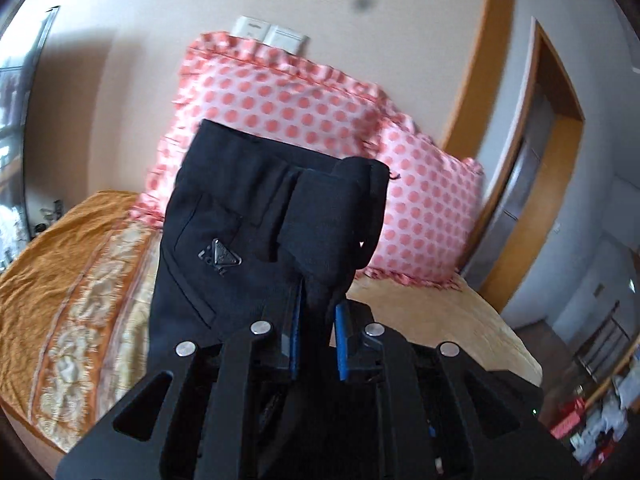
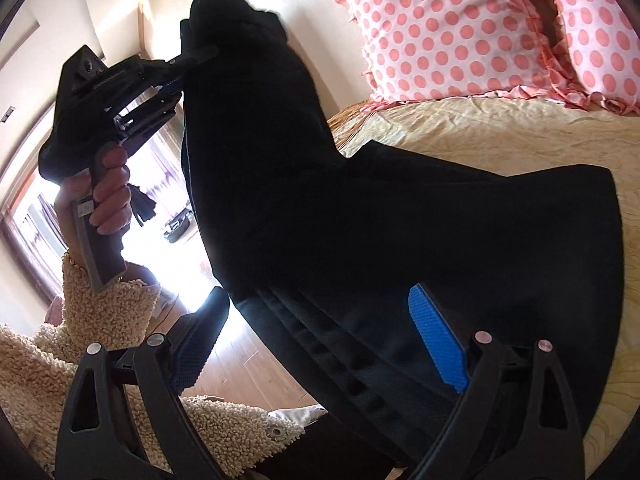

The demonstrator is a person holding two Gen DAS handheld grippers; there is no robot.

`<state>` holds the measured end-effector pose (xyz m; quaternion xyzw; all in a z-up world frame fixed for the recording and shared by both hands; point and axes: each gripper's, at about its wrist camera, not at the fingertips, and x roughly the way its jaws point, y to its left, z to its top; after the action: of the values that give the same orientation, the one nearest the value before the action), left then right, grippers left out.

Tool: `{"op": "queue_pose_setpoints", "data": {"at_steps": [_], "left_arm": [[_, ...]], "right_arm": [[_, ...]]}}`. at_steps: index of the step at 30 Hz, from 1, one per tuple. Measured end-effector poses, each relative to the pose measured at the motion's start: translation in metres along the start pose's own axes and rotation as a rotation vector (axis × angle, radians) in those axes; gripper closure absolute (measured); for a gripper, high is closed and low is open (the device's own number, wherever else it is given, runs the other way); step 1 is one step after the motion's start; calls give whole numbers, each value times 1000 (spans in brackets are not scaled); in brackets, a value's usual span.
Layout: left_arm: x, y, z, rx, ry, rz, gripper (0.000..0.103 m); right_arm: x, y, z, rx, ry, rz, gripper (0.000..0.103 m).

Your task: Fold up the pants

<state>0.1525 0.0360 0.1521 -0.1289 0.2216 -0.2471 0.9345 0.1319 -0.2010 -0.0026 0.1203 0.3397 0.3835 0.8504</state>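
1. Bedding, an orange-gold bed (image 1: 60,280), is lying below both tongs, with polka-dot pillows (image 1: 280,100) beyond.
2. Left tongs (image 1: 318,320) are pinching the black pants (image 1: 240,220), lifting them off the bed.
3. Right tongs (image 2: 320,344) are gaping wide around the pants' lower bulk, gripping nothing.
4. Risk: the bunched cloth slipping free, or dragging crooked.
5. Pillows are crowding the far side; nearer the tongs, open bed is waiting.

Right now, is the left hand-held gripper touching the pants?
Touching. The left wrist view shows the left hand-held gripper with its blue pads clamped on a bunch of the black pants.
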Motion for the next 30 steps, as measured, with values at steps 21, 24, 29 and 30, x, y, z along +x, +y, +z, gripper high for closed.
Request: {"op": "queue_pose_setpoints", "data": {"at_steps": [21, 24, 29, 30], "left_arm": [[116, -103, -136, 258, 482, -187, 87], [100, -113, -145, 392, 400, -116, 76], [54, -112, -134, 417, 272, -169, 3], [46, -107, -126, 400, 258, -151, 3]], "right_arm": [[-106, -57, -41, 156, -140, -253, 7], [-123, -58, -37, 162, -185, -291, 7], [-129, -42, -6, 85, -272, -303, 8], [-127, -37, 0, 66, -275, -297, 10]]}}
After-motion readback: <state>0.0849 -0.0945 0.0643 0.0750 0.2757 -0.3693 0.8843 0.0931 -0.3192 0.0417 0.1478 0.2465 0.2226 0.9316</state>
